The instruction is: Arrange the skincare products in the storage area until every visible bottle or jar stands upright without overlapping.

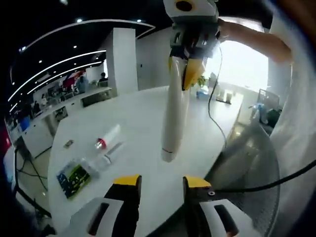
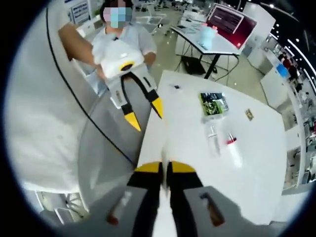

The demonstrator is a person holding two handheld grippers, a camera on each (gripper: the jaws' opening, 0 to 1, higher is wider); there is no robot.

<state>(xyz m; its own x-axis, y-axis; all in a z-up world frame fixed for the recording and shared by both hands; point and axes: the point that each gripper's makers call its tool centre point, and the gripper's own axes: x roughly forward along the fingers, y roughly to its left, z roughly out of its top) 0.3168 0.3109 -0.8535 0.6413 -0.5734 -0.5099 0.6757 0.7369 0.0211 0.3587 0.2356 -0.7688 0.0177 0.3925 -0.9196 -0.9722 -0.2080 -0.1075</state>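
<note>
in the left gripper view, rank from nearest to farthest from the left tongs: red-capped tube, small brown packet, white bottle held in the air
1. white bottle, hanging just above the left tongs, held by the right tongs.
2. red-capped tube, lying on the table to the left.
3. small brown packet, farther left.

The top of the white tube [image 1: 173,118] is disappearing between the jaws of the right gripper [image 1: 190,66], so its upper end is staying hidden. In the right gripper view that tube [image 2: 164,148] is showing only as a blurred sliver. The print on the green packet [image 1: 73,177] is too small to read. The small tag [image 2: 249,114] is too tiny to identify.
</note>
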